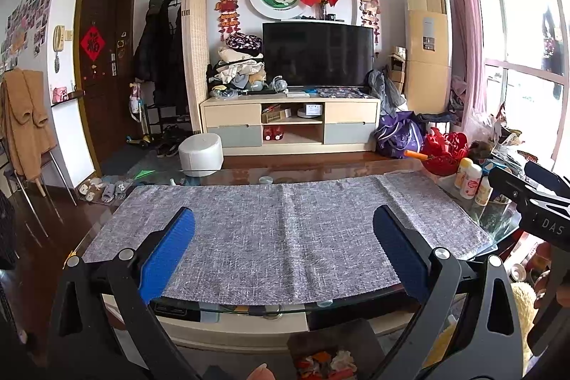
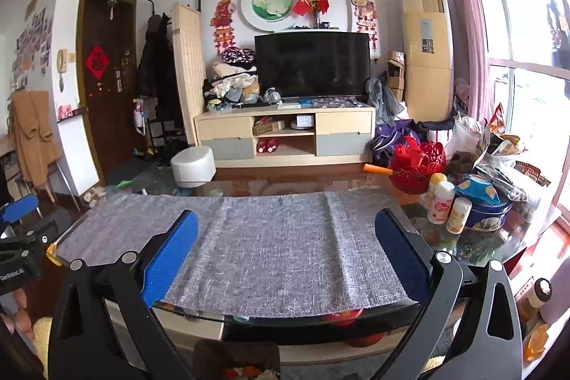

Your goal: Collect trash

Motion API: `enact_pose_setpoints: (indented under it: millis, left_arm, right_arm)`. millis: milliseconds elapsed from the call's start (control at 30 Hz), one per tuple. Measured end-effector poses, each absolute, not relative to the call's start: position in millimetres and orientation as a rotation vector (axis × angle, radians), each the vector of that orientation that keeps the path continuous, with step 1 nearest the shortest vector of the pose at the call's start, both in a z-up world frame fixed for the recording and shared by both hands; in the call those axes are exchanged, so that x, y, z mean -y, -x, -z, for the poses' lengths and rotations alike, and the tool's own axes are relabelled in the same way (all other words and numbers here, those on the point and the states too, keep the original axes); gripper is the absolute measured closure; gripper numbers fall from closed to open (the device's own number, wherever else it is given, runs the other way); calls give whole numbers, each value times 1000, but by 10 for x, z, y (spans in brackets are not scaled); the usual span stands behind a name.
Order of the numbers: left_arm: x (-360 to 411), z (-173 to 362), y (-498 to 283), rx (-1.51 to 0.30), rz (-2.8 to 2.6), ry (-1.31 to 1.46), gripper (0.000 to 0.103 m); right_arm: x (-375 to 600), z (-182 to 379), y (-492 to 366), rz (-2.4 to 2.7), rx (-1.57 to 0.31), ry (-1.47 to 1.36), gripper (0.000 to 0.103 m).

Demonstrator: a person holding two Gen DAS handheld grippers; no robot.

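A grey woven mat (image 1: 285, 230) lies on a glass coffee table (image 1: 249, 175); it also shows in the right wrist view (image 2: 278, 255). No loose trash shows on the mat. Below the table's near edge a dark bin (image 1: 331, 348) holds crumpled orange and white scraps (image 1: 326, 364); the bin also shows in the right wrist view (image 2: 237, 360). My left gripper (image 1: 285, 230) is open and empty above the mat's near half. My right gripper (image 2: 286, 234) is open and empty, also above the mat. The right gripper's body shows at the left view's right edge (image 1: 534, 202).
Bottles (image 2: 445, 205), a blue tin (image 2: 488, 205), a red basket (image 2: 416, 162) and bags crowd the table's right end. A white stool (image 1: 201, 152), a TV cabinet (image 1: 290, 123) and shoes stand beyond the table. A chair with a tan coat (image 1: 25, 127) is at left.
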State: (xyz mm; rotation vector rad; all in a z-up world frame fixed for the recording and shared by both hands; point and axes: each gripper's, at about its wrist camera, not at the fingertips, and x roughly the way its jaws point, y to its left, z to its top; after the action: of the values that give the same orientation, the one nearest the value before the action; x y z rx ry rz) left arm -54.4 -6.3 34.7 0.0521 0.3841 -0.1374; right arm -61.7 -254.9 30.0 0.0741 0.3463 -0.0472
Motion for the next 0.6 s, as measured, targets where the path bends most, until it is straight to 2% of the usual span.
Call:
enact_pose_setpoints:
  millis: [600]
  left_arm:
    - [119,-382,594,-381,142,-46,8]
  right_arm:
    - [2510,-343,662,48,-342,-97,3]
